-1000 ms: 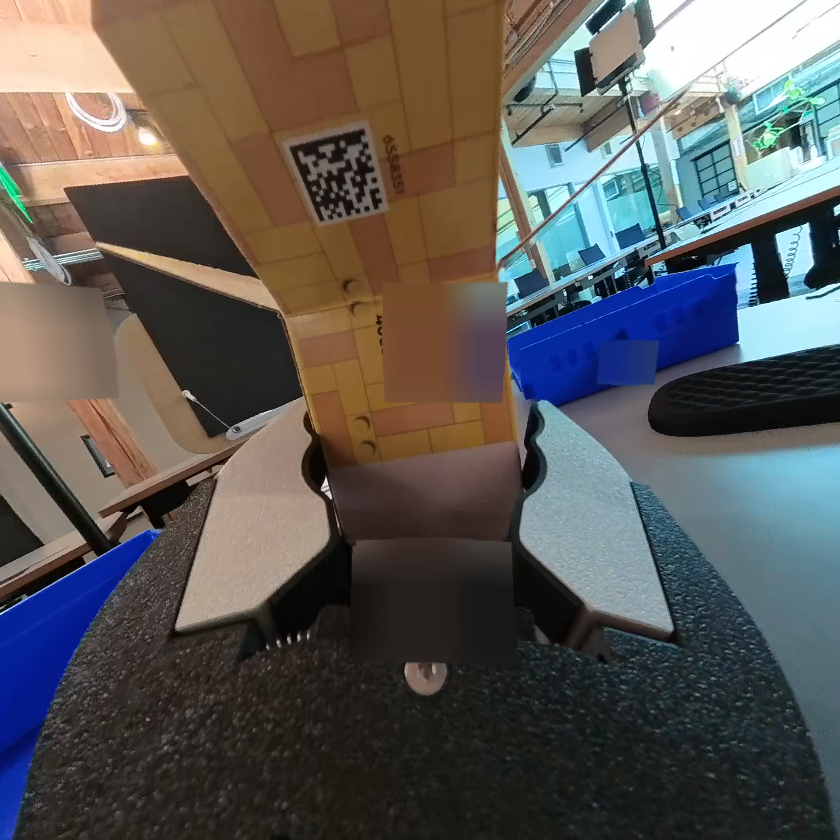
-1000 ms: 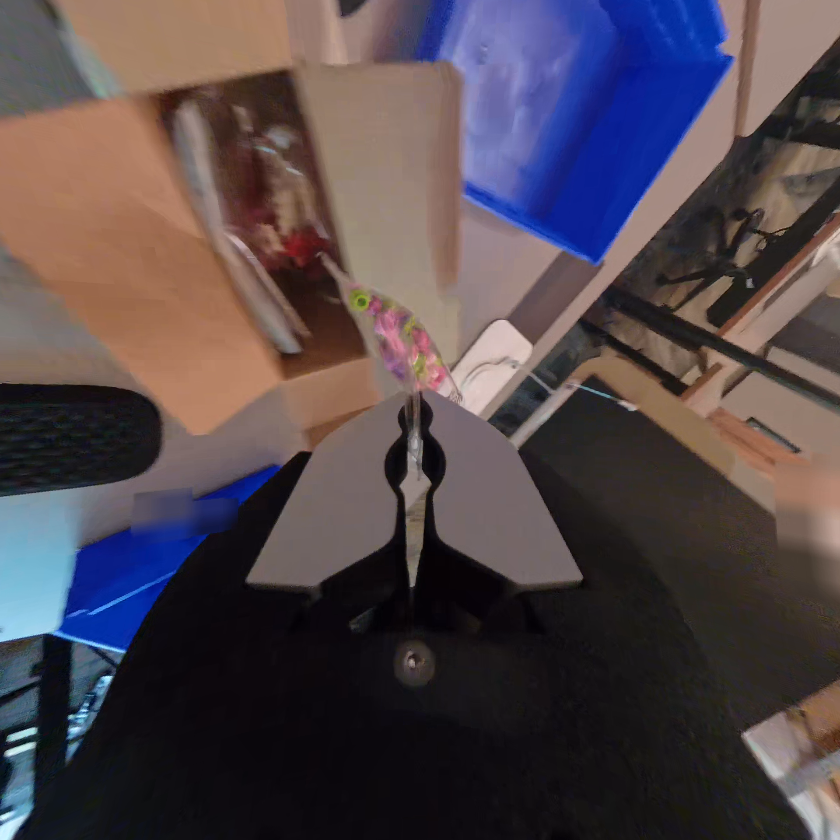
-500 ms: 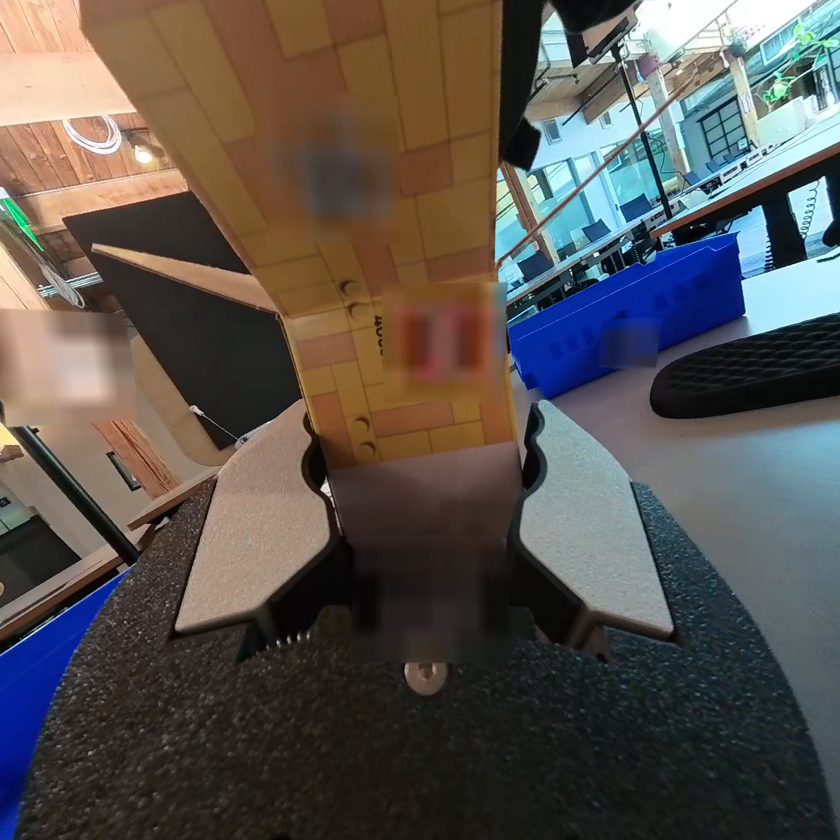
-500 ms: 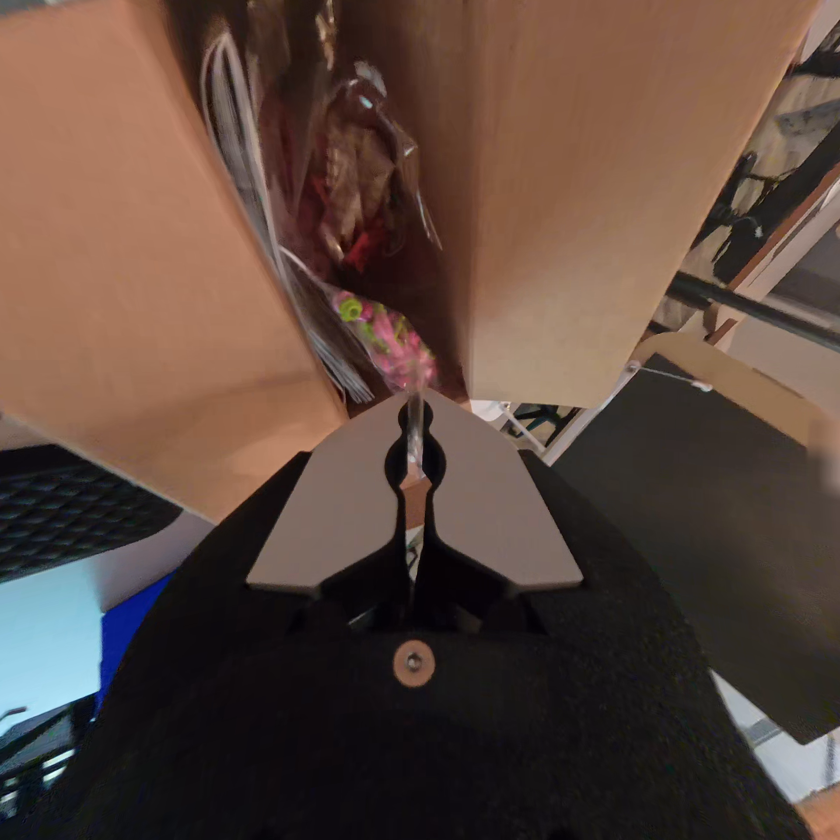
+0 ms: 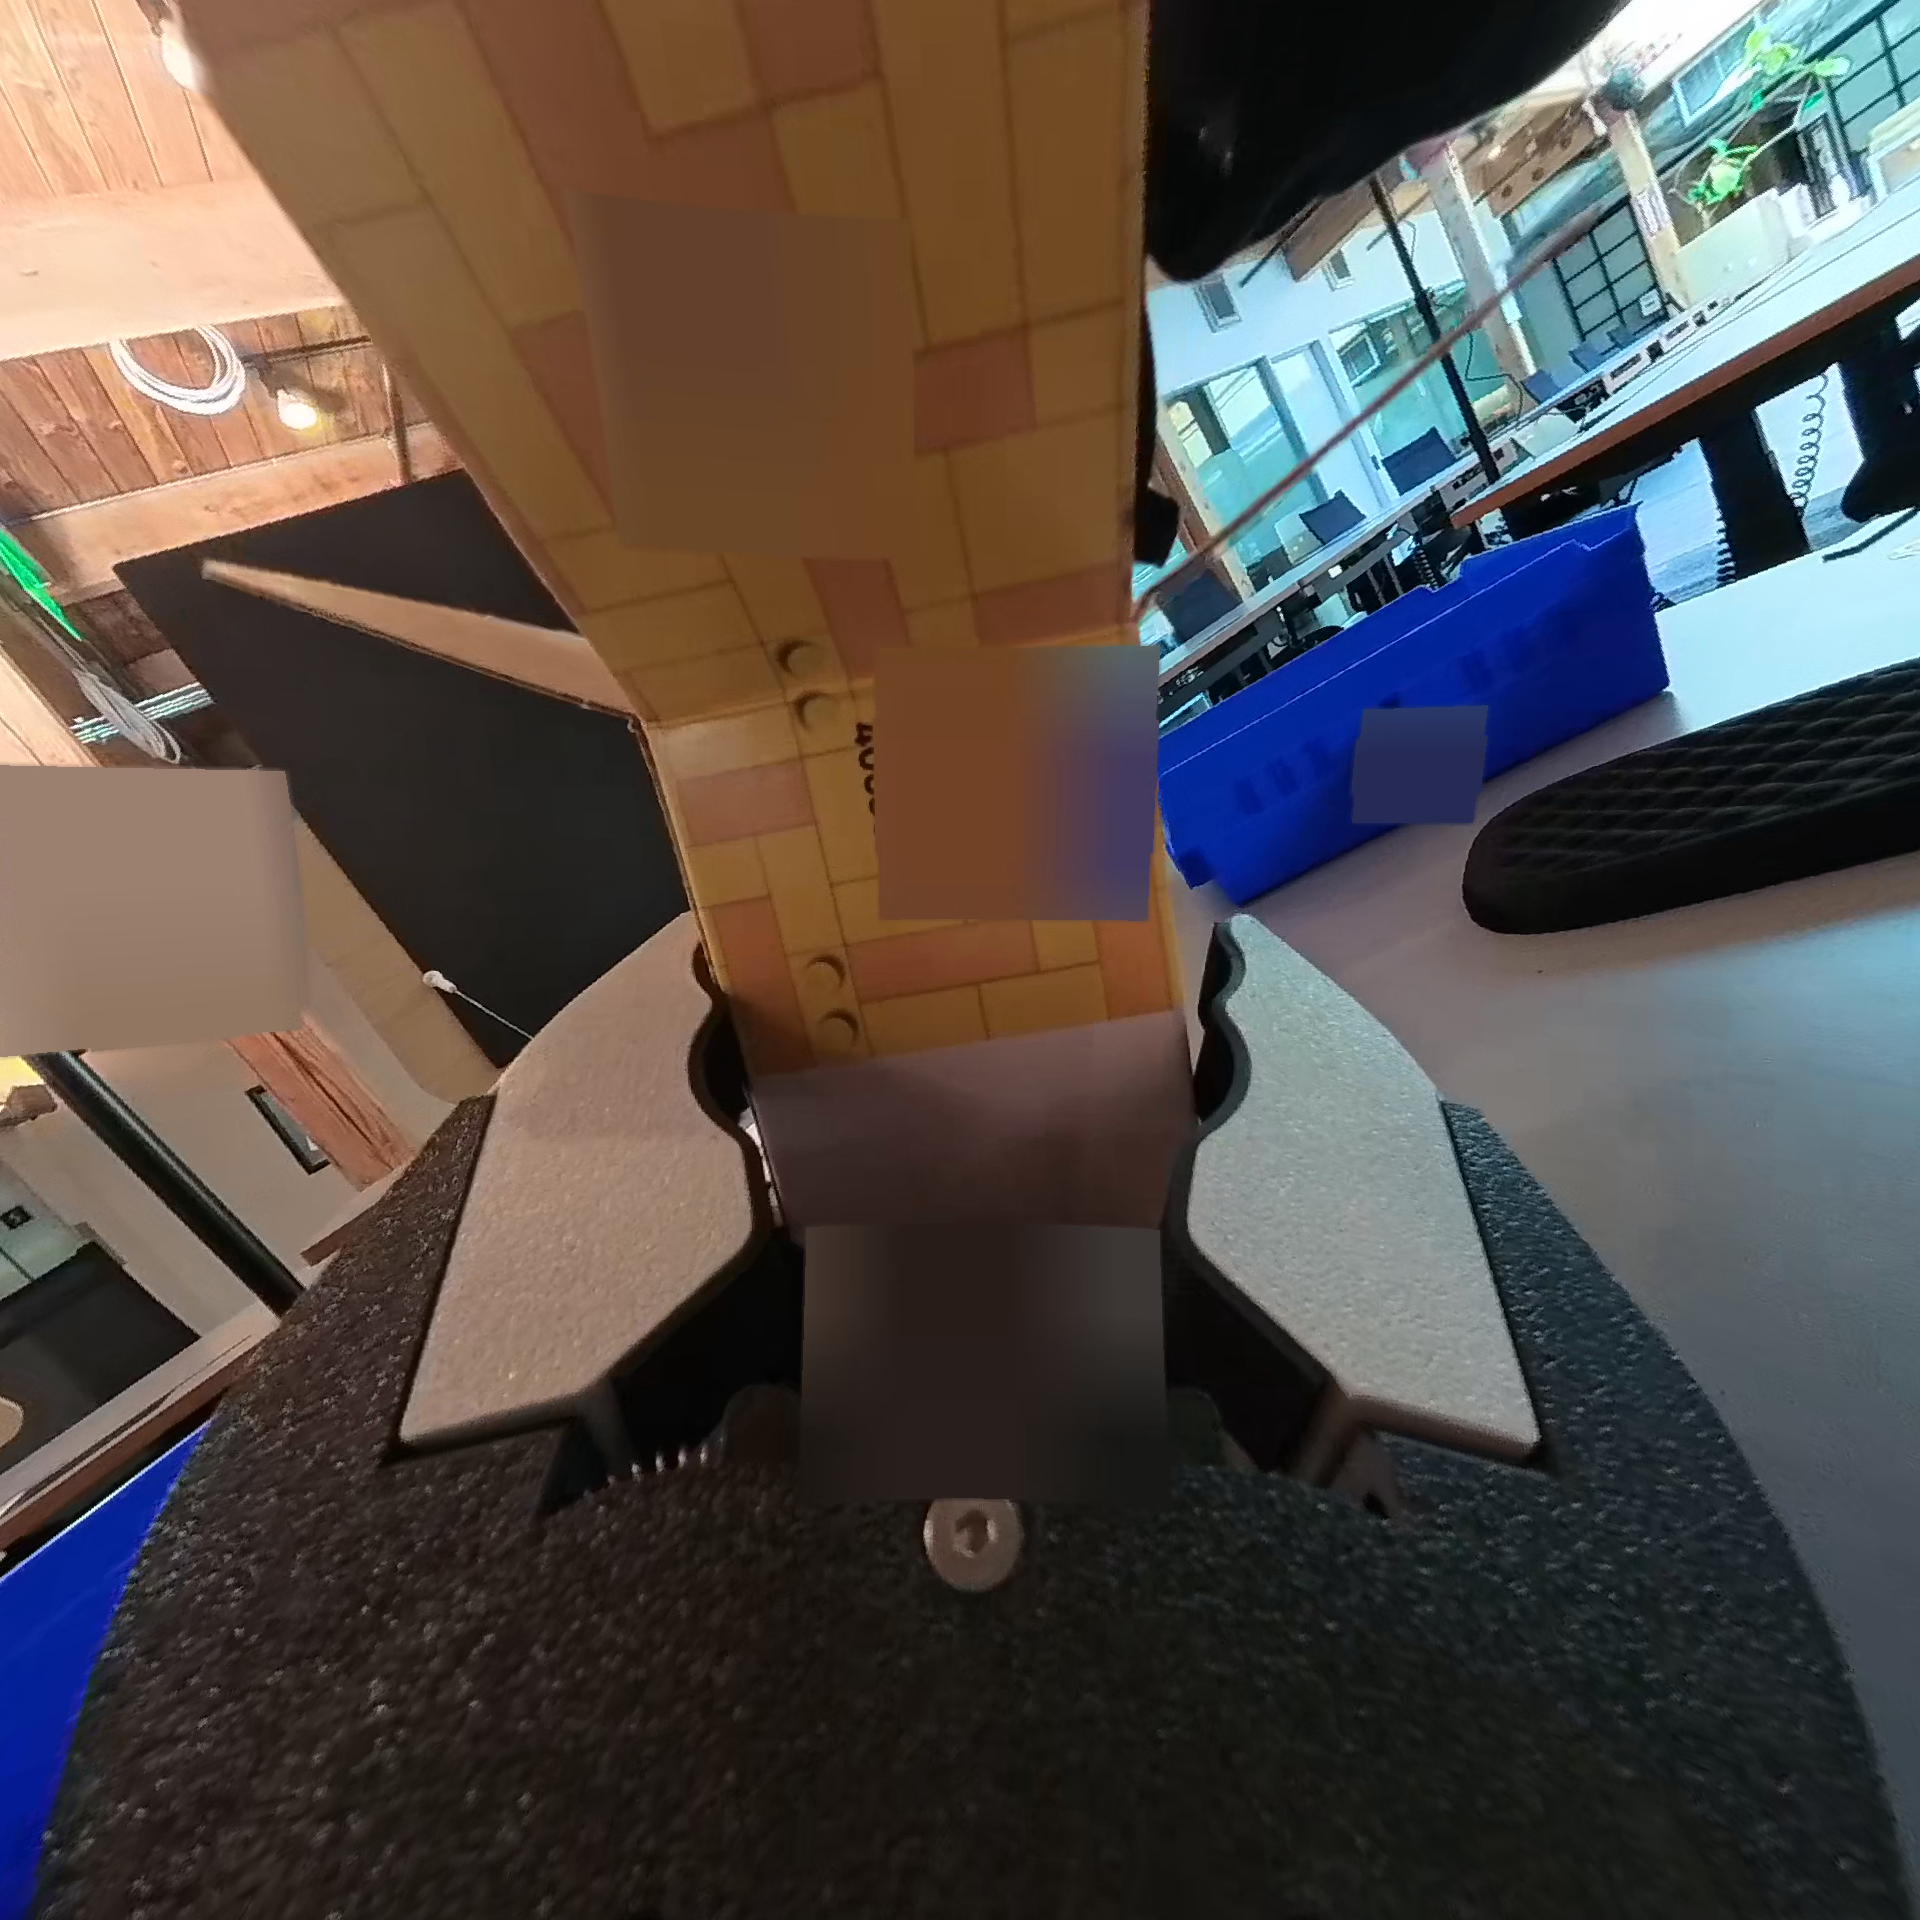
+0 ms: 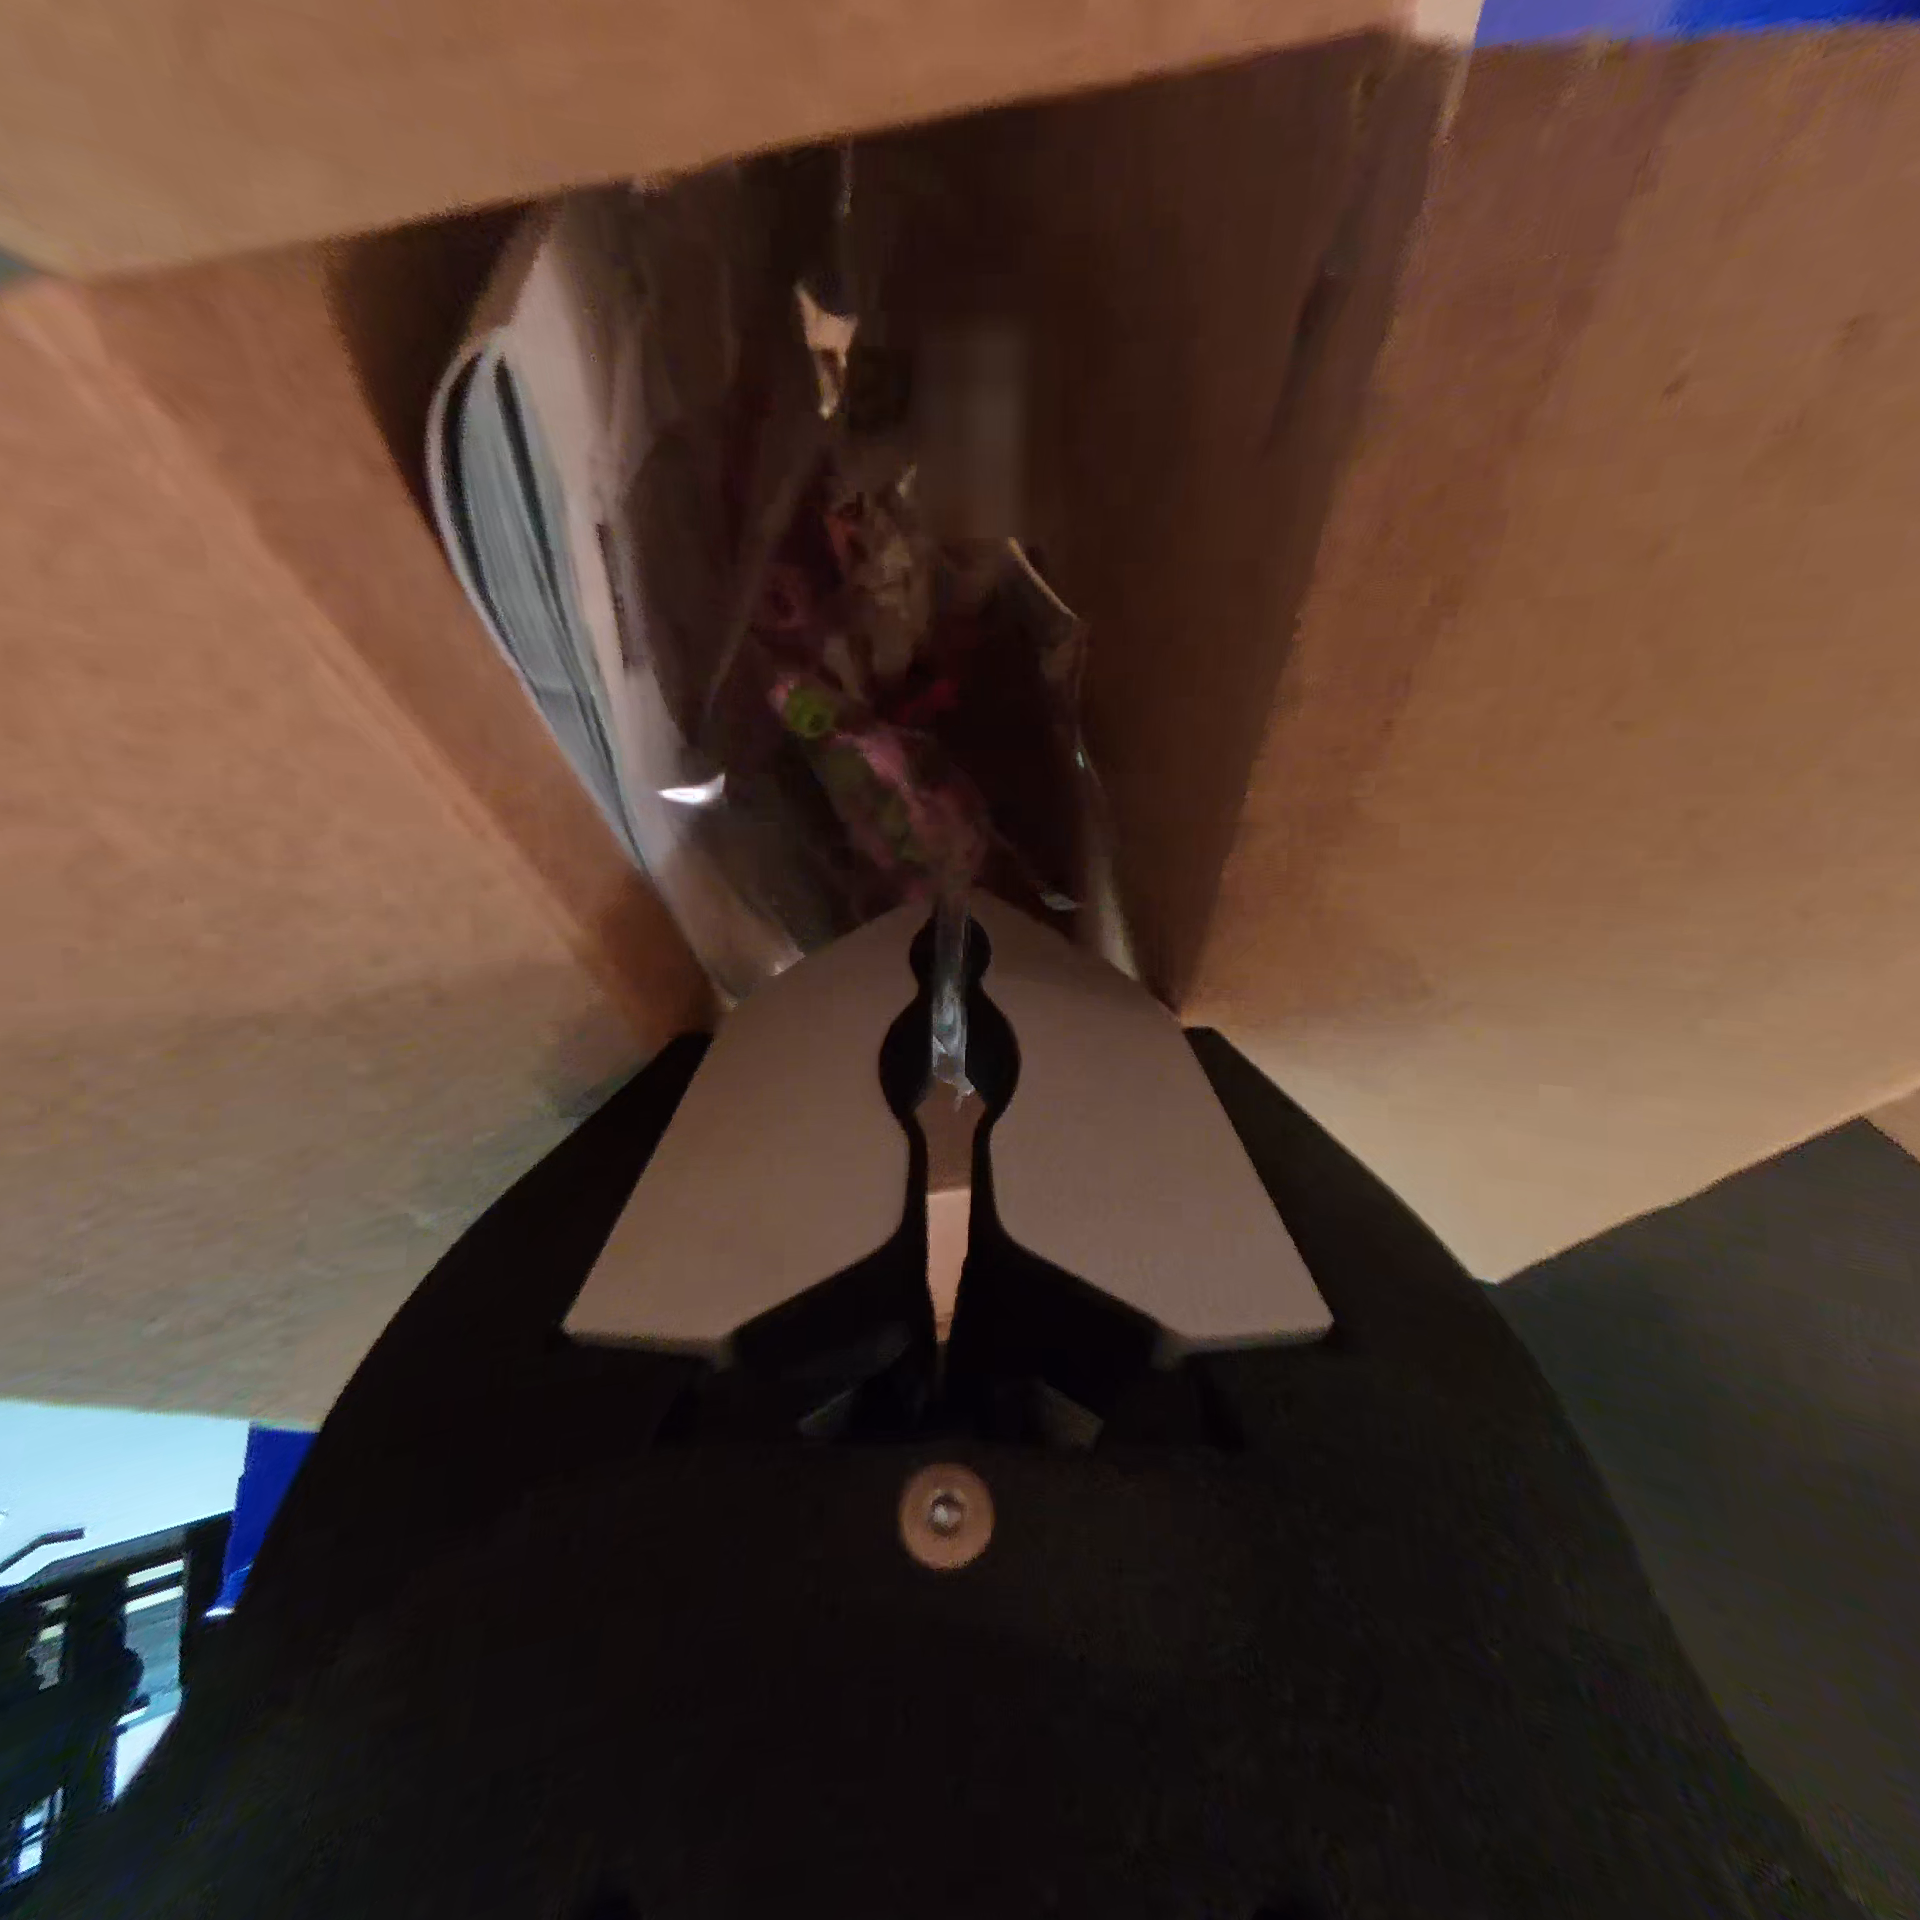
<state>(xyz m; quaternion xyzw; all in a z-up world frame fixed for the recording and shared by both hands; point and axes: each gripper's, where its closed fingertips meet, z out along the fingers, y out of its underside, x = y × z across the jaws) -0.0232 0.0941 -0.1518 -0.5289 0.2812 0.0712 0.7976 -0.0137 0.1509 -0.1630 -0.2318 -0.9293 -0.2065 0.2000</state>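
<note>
My left gripper (image 5: 961,997) is shut on a cardboard box (image 5: 831,520) printed with yellow and pink bricks, and holds it upright above the grey table (image 5: 1662,1195). One box flap (image 5: 416,623) hangs open to the left. My right gripper (image 6: 948,935) is shut on a small clear plastic bag of pink and green pieces (image 6: 883,790). Its fingertips sit at the mouth of the open box (image 6: 260,831), with the bag reaching inside. Other clear bags (image 6: 873,499) and a white booklet (image 6: 520,582) lie deeper in the box.
A blue plastic bin (image 5: 1434,748) stands on the table to the right, with a black mesh pad (image 5: 1704,810) nearer. Another blue bin (image 5: 62,1621) is at the lower left. The right gripper's dark body (image 5: 1299,104) shows at the box's upper right. The grippers' ends are close to 6 cm from one another.
My right gripper has carried the small bag from outside the box into its open mouth. The left gripper has kept hold of the box, which barely moved.
</note>
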